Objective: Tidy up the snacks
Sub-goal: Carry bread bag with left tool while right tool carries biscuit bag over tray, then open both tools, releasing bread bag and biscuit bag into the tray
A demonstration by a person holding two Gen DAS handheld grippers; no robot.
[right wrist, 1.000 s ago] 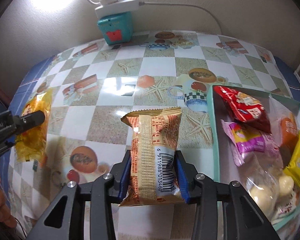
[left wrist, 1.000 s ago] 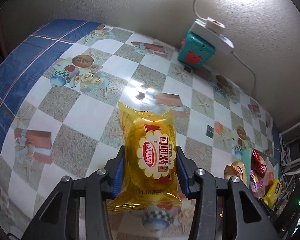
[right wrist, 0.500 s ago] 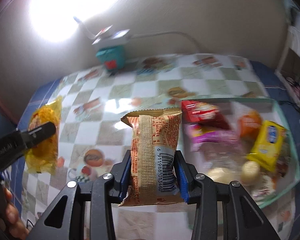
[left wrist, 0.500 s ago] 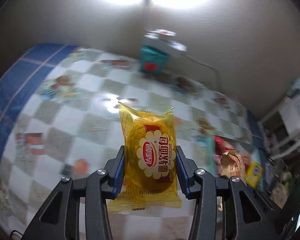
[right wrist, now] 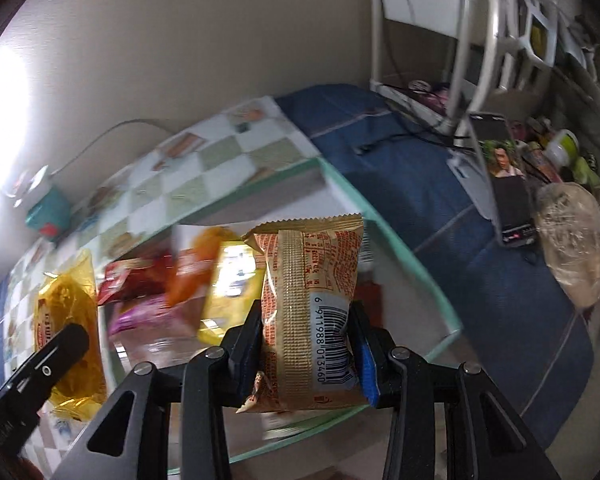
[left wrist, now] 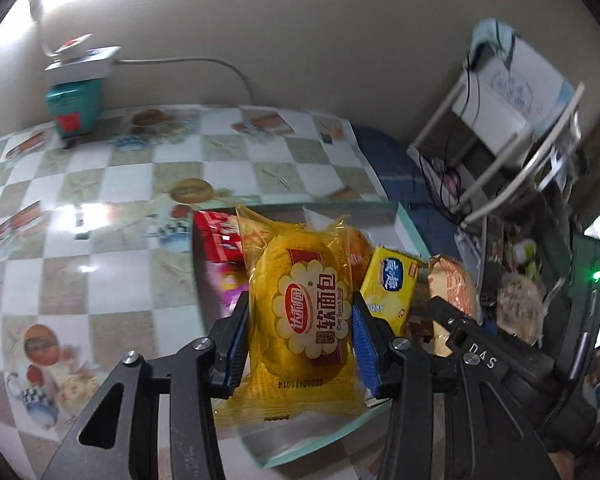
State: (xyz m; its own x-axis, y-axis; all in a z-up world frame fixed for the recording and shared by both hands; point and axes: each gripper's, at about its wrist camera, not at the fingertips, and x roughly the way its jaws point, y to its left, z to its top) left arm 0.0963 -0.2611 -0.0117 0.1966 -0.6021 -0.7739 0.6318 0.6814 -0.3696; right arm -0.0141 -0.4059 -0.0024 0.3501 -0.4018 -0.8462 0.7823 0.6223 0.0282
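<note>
My left gripper [left wrist: 300, 340] is shut on a yellow soft-bread packet [left wrist: 304, 312] and holds it above the teal tray [left wrist: 410, 228]. My right gripper [right wrist: 306, 344] is shut on an orange-gold snack packet [right wrist: 312, 304] with a barcode, held over the same tray [right wrist: 412, 256]. The tray holds several snacks: a red packet [left wrist: 216, 236], a yellow biscuit packet [left wrist: 392, 284], pink and orange ones. The right gripper and its packet [left wrist: 452, 292] show at the right in the left wrist view. The left gripper's packet [right wrist: 66, 320] shows at the left in the right wrist view.
The table has a checkered cloth [left wrist: 100, 184]. A teal box [left wrist: 74, 110] with a white power strip stands at the back wall. Right of the table are a white rack [left wrist: 512, 120], cables, a phone [right wrist: 504, 176] and a bagged round bread [right wrist: 576, 240].
Both grippers have swung right with their packets, from over the bare cloth to over the tray. Both stay shut on their packets.
</note>
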